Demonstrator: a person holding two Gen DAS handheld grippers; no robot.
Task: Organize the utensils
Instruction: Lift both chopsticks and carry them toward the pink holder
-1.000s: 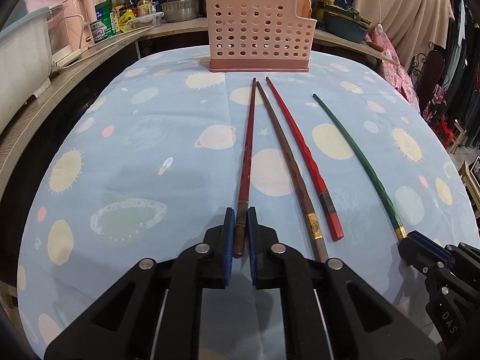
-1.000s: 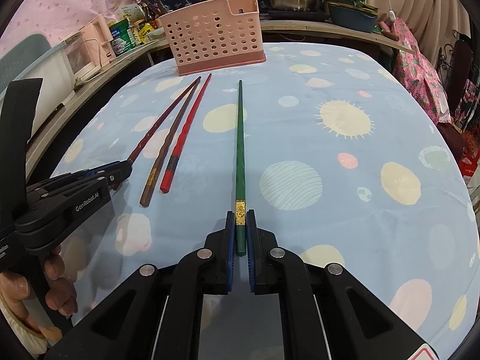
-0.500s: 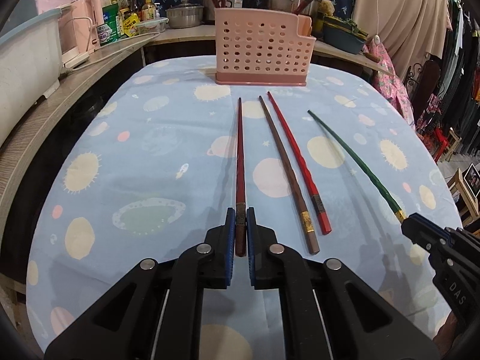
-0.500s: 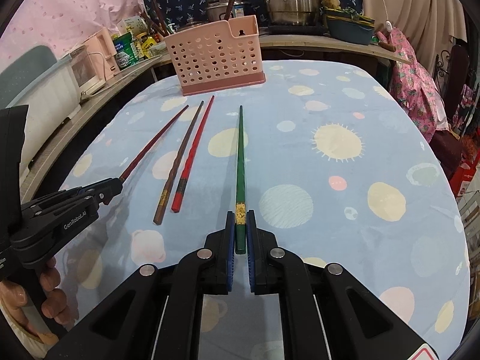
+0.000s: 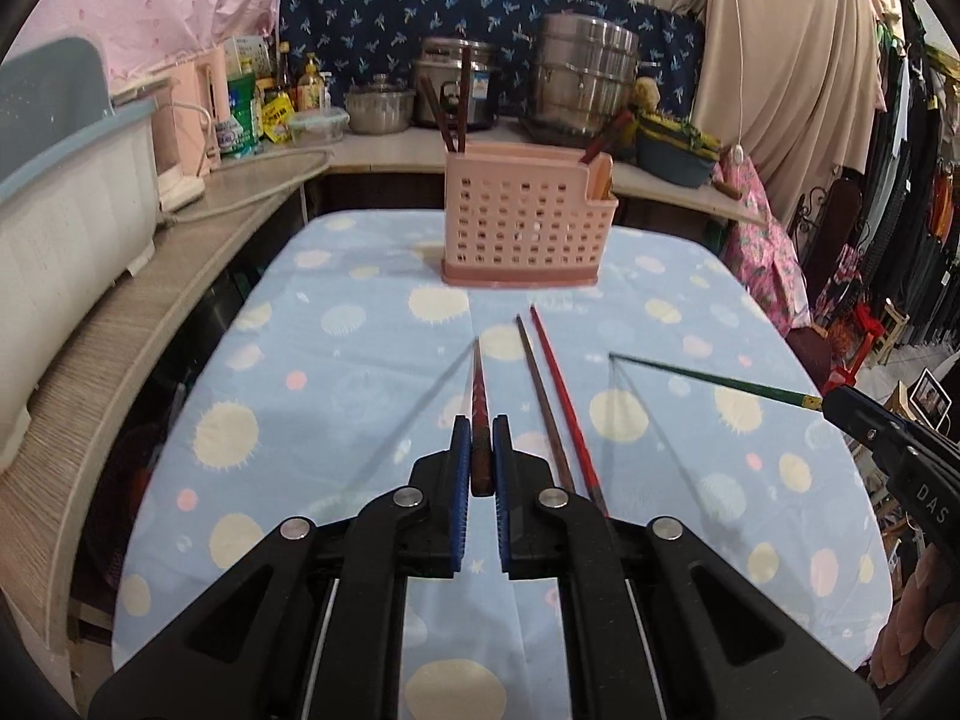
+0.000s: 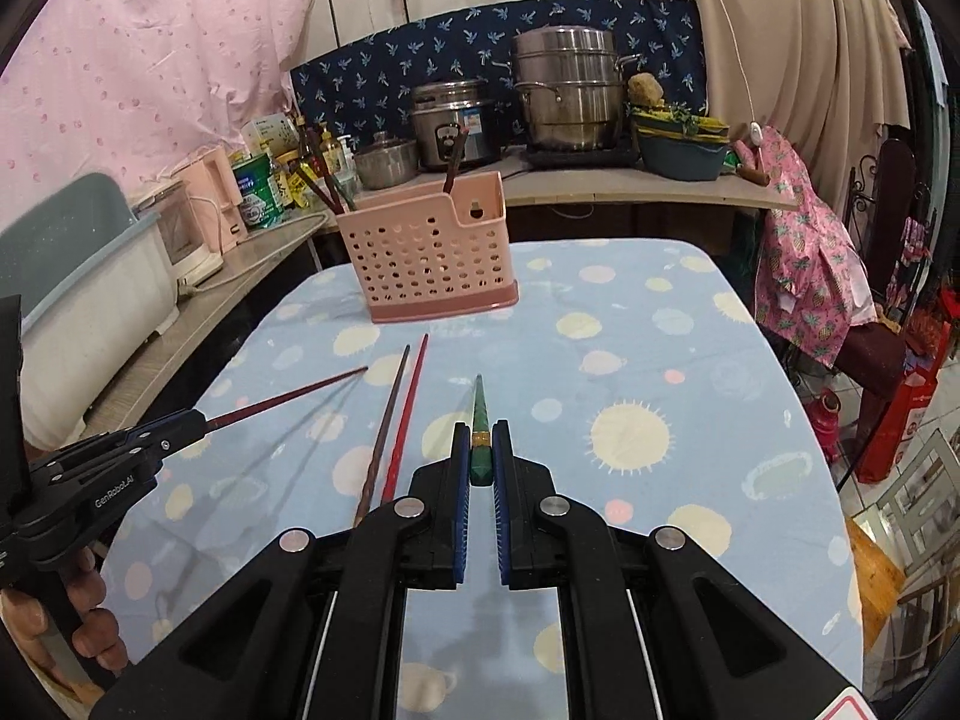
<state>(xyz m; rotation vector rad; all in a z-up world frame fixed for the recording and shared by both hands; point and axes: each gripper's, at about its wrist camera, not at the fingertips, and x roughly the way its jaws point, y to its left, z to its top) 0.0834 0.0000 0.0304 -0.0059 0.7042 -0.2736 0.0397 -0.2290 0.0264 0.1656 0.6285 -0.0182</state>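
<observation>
My left gripper [image 5: 478, 453] is shut on the thick end of a dark red chopstick [image 5: 478, 396] and holds it off the table, tip forward. It also shows in the right wrist view [image 6: 282, 399]. My right gripper [image 6: 478, 456] is shut on a green chopstick [image 6: 479, 414], also lifted; it shows in the left wrist view [image 5: 708, 378]. A brown chopstick [image 5: 543, 402] and a bright red chopstick [image 5: 567, 408] lie side by side on the table between the grippers. A pink perforated utensil holder [image 5: 528, 228] stands at the far end with several chopsticks in it.
The table has a light blue planet-print cloth [image 5: 336, 396]. A counter [image 5: 180, 276] with a white bin runs along the left. Pots [image 6: 567, 96] and bottles stand on the back counter. A chair with pink cloth [image 6: 804, 264] and clothes are at the right.
Both grippers have lifted their chopsticks off the table and tilted up, so the tips now hang above the cloth. The brown and bright red chopsticks have stayed in place.
</observation>
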